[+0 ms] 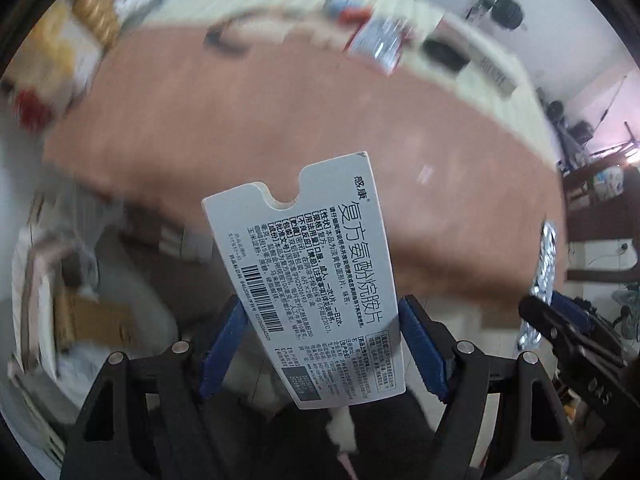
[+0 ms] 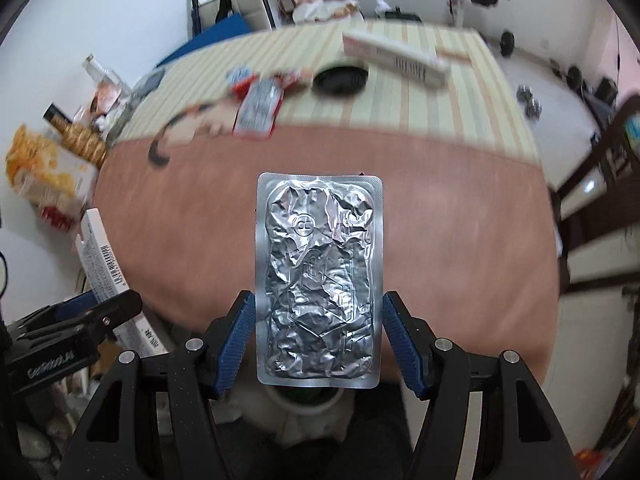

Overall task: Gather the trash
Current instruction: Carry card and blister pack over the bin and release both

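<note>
1. Closest to the left camera, the left gripper (image 1: 320,344) was clamped on a flat white medicine box (image 1: 308,276). Its blue pads pressed on both long sides. The box stuck up past the fingers.
2. Closest to the right camera, the right gripper (image 2: 318,336) pinched a silver foil blister pack (image 2: 318,276) by its two edges. The pack looked crinkled and used up.
3. Both pieces of trash hung in the air over the near edge of the table (image 2: 440,232). A white round rim (image 2: 296,404) showed just under the right gripper. I think it was a bin, but most of it was hidden.
4. To do this step well, I think each hand should keep its squeeze tight, go right over the bin, then let go.
5. Farther back on the striped mat (image 2: 400,92) lay more trash: a red and silver wrapper (image 2: 258,110), a black lid (image 2: 340,78) and a long white box (image 2: 394,58).
</note>
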`<state>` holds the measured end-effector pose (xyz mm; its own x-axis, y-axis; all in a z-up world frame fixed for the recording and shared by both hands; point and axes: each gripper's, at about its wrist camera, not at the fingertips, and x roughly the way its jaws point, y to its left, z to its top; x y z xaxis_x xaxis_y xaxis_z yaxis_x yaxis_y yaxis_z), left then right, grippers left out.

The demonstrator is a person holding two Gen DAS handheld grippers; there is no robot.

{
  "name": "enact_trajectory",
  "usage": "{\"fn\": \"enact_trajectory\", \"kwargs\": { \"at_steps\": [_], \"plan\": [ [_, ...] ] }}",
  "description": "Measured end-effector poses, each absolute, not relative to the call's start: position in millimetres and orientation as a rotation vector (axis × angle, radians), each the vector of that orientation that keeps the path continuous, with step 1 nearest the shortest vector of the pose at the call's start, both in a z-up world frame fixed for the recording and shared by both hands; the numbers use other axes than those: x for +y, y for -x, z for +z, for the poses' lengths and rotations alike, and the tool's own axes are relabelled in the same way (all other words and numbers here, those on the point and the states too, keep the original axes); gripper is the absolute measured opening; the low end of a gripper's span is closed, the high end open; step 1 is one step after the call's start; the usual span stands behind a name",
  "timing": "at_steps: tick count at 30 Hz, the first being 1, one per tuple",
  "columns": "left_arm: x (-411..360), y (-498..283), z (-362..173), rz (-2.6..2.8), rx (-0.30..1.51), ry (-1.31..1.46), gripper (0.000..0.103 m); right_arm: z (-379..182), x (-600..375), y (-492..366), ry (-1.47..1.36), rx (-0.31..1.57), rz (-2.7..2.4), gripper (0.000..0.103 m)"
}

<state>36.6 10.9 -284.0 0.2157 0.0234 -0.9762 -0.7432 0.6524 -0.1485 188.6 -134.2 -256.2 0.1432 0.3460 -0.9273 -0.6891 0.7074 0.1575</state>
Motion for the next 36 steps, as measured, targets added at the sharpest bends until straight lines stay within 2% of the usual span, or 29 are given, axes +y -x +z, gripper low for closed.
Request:
{"fn": "enact_trajectory", "kwargs": {
  "at_steps": [6, 10, 18, 21, 22, 23, 24, 26, 27, 28, 29, 36],
  "plan": [
    [1.0, 3.8, -384.7, 0.581, 1.385, 0.848, 0.075, -336.8, -163.2, -123.3, 0.409, 1.382, 0.763, 0.066],
    [1.8, 11.6, -469.6, 0.585, 1.461, 0.914, 0.075, -418.4, -169.2, -100.7, 0.453, 1.491, 0.738, 0.066],
    [8.2, 6.8, -628.5, 0.528, 1.548, 1.011, 0.075, -585.4, -164.1, -86.2, 0.529, 1.567, 0.698, 0.066],
    [11.6, 9.0, -674.1, 0.523, 1.567, 1.059, 0.077, -643.6, -160.4, -89.8, 0.525, 1.601, 0.680, 0.067],
    [12.8, 10.4, -685.5, 0.529, 1.572, 1.068, 0.082, -663.9, -158.8, -92.3, 0.517, 1.625, 0.688, 0.067],
    [13.6, 12.0, -693.3, 0.538, 1.581, 1.073, 0.096, -684.5, -157.0, -93.6, 0.513, 1.651, 0.693, 0.067],
    [14.3, 14.3, -699.7, 0.549, 1.596, 1.071, 0.101, -699.2, -155.6, -95.5, 0.508, 1.671, 0.693, 0.067],
    [14.8, 19.0, -702.9, 0.575, 1.604, 1.056, 0.102, -730.6, -152.1, -96.5, 0.507, 1.727, 0.695, 0.071],
    [13.7, 20.8, -702.7, 0.591, 1.607, 1.037, 0.102, -741.3, -151.1, -96.7, 0.510, 1.742, 0.691, 0.080],
    [13.4, 21.0, -699.3, 0.603, 1.608, 1.012, 0.102, -746.3, -150.4, -99.2, 0.515, 1.744, 0.685, 0.100],
    [12.7, 24.2, -696.7, 0.615, 1.608, 0.987, 0.102, -749.4, -150.4, -100.7, 0.514, 1.739, 0.682, 0.103],
    [3.1, 30.7, -663.3, 0.678, 1.606, 0.812, 0.102, -735.9, -151.4, -104.6, 0.613, 1.659, 0.611, 0.103]
  ]
}}
